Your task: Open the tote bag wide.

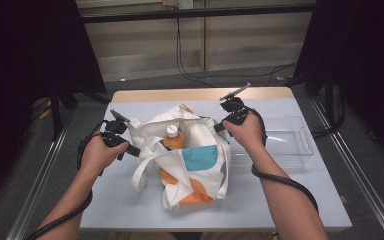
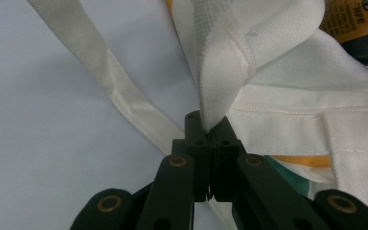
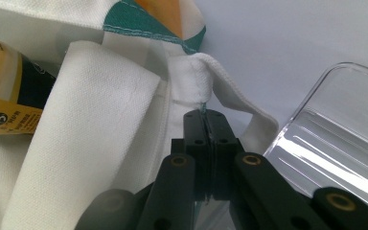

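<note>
The white tote bag (image 1: 190, 160) is lying on the bench (image 1: 130, 210), near its middle, and the two grippers are pinching opposite sides of its mouth — seemingly to spread the opening and keep it wide. The left gripper (image 2: 211, 132) is clamped on a fold of the bag's white hem, the cloth bunching up out of the closed jaws; the right gripper (image 3: 205, 122) is clamped on the hem at the far side, beside a handle seam. Pulled apart this way, the rim is standing up around an orange bottle (image 1: 173, 137) with a white cap, which is sitting upright inside — likely what the opening is being held for. One handle strap (image 2: 120, 91) is trailing loose across the bench. A clear plastic tray (image 1: 290, 142) is waiting just right of the bag, perhaps to receive the contents.
</note>
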### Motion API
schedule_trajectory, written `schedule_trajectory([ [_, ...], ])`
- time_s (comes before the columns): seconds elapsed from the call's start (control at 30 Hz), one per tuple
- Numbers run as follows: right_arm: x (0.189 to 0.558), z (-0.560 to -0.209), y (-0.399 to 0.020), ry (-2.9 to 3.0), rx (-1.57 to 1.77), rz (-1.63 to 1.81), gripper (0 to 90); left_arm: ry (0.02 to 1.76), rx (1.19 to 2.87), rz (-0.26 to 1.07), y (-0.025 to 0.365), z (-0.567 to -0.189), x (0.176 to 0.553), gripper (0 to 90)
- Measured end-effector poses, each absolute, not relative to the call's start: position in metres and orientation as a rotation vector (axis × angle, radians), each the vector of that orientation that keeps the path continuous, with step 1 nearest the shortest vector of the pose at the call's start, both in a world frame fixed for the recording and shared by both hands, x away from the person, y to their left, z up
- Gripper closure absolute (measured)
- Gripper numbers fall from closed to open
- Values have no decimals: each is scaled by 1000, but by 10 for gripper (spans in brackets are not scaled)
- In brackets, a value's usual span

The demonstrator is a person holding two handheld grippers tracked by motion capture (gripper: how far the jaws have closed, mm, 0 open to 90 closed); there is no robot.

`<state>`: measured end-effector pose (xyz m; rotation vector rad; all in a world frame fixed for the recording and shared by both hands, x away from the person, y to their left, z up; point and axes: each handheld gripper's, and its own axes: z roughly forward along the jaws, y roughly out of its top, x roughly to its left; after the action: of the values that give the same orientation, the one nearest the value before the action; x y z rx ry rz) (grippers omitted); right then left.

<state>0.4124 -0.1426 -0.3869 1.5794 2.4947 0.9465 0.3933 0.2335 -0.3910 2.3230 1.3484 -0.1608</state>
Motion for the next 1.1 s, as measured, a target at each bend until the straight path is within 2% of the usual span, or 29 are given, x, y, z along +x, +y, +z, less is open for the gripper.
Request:
schedule_trajectory([
  [0.33, 408, -381, -142, 2483, 1538, 1000, 893, 1306, 2260, -139, 239, -384, 391, 860],
  [0.5, 407, -374, -140, 2476, 1518, 1005, 886, 1263, 2234, -68, 240, -375, 389, 684],
  [0.63, 406, -371, -140, 2466, 1506, 1010, 861, 1236, 2187, -20, 238, -366, 387, 602],
  [0.8, 405, -369, -140, 2468, 1500, 1009, 817, 1186, 2168, 58, 234, -348, 385, 519],
  [0.93, 405, -369, -141, 2472, 1490, 1010, 818, 1143, 2143, 143, 231, -336, 384, 454],
  [1.1, 405, -369, -141, 2477, 1491, 1008, 824, 1106, 2101, 231, 229, -324, 387, 420],
])
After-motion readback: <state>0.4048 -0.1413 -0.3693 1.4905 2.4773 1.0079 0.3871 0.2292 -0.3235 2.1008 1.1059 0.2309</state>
